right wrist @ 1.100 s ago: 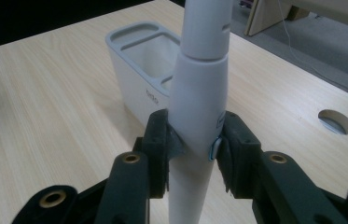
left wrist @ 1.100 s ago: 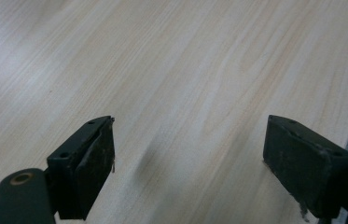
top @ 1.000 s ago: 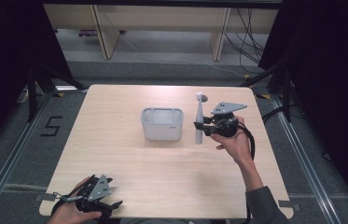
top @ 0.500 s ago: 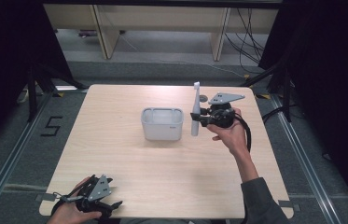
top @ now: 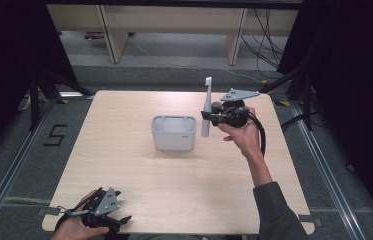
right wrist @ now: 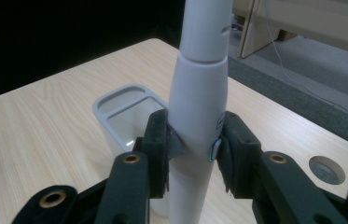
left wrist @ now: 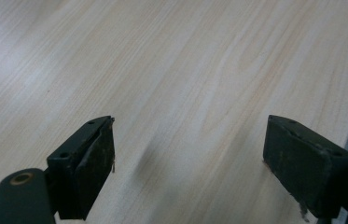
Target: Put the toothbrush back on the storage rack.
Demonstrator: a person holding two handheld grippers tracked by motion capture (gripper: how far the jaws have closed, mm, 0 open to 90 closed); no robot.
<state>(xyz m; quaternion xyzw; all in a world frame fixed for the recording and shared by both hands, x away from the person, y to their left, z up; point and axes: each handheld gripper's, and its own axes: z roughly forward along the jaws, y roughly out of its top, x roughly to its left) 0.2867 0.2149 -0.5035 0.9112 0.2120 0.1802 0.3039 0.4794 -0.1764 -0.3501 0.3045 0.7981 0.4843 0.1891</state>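
Pick done, drop left: right gripper (top: pixel 209 117) clamps the white plastic electric toothbrush (top: pixel 206 107) upright in the air just beside the grey rectangular plastic holder cup (top: pixel 174 132), not yet inside (left gripper (left wrist: pixel 188 163) idles wide open over light wooden table (top: pixel 124 165)).

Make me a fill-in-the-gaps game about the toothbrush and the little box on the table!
1. The right gripper holds a white electric toothbrush that stands ____.
2. The grey holder sits on the ____ table.
3. The left gripper has its jaws ____, with nothing between them.
4. In the high view the toothbrush is to the ____ of the holder.

Missing words: upright; wooden; open; right
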